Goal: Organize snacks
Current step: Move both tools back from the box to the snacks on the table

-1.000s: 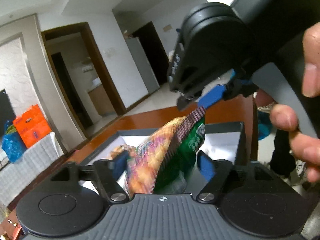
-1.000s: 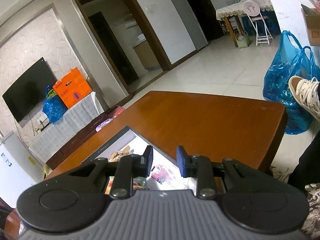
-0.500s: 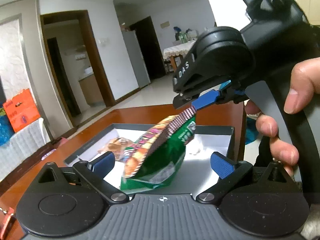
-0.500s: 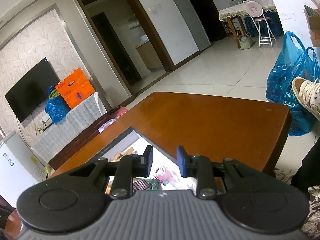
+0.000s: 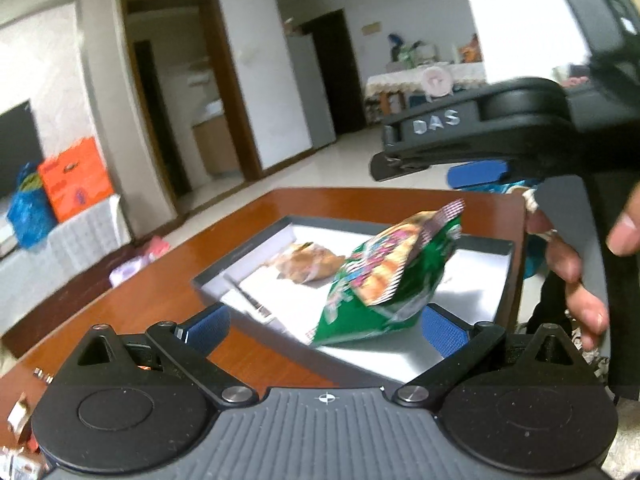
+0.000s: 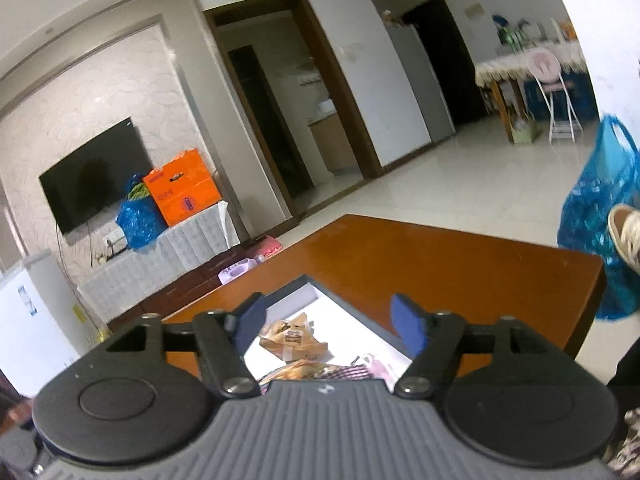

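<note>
Letting go is what just happened: your right gripper has just been opening its jaws, and the green snack bag now drops free, tilted and blurred, over the white floor of the dark box. Half a second back it hung pinched by its top seam. Your left gripper stands spread wide, nothing between its pads, having released first. So this bag counts as delivered into the box, beside the tan packet near the box's far corner. You have open floor on the box's right half, and bare wooden table beyond the box's rim for pulling back.
</note>
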Available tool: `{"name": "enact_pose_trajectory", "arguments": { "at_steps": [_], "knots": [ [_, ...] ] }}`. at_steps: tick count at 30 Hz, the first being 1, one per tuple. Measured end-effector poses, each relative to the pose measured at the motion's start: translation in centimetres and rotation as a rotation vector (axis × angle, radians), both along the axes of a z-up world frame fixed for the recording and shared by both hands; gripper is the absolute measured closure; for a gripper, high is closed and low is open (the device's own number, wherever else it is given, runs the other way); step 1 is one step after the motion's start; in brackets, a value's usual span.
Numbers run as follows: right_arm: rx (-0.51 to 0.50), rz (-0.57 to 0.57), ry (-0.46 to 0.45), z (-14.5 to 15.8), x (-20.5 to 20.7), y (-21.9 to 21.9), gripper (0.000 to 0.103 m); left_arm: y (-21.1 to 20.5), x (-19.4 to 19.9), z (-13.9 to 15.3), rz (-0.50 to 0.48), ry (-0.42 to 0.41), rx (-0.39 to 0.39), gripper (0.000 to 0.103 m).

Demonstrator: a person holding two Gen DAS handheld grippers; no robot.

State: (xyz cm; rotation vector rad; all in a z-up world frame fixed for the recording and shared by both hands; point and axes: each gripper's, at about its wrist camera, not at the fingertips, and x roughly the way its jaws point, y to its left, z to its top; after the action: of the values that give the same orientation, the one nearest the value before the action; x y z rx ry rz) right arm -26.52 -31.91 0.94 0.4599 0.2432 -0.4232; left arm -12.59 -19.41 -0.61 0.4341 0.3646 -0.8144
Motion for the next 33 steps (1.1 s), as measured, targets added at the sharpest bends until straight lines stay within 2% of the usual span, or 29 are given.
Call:
{"name": "enact_pose_trajectory", "arguments": {
  "at_steps": [4,7,12,16,22,26,33],
  "knots": [
    [-0.060,0.030,0.012,0.2,0.1,1.8,0.030,1.5,0.2,0.6,0.033,0.022,0.002,0.000],
    [-0.095,0.035,0.027,0.3,0.3,2.9,0.020,2.8,0.2,1.1,0.046,0.020,-0.001,0.000],
    [-0.131,0.016,0.029,0.5,0.2,3.8,0.019,4.7,0.0,1.6,0.085,0.013,-0.022,0.000],
    [-0.189,0.021,0.015,0.8,0.1,5.1,0.018,8.2,0.3,1.4,0.199,0.008,-0.114,0.000],
    [-0.256,0.070,-0.044,1.9,0.1,8.2,0.017,12.4,2.6,1.4,0.345,0.026,-0.148,0.000],
    [-0.269,0.116,-0.107,2.6,0.8,11.5,0.011,15.1,4.2,1.7,0.438,0.008,-0.182,0.000],
    [-0.245,0.212,-0.140,2.4,5.5,17.2,0.011,17.3,6.3,1.2,0.560,0.006,-0.152,0.000]
  ]
}}
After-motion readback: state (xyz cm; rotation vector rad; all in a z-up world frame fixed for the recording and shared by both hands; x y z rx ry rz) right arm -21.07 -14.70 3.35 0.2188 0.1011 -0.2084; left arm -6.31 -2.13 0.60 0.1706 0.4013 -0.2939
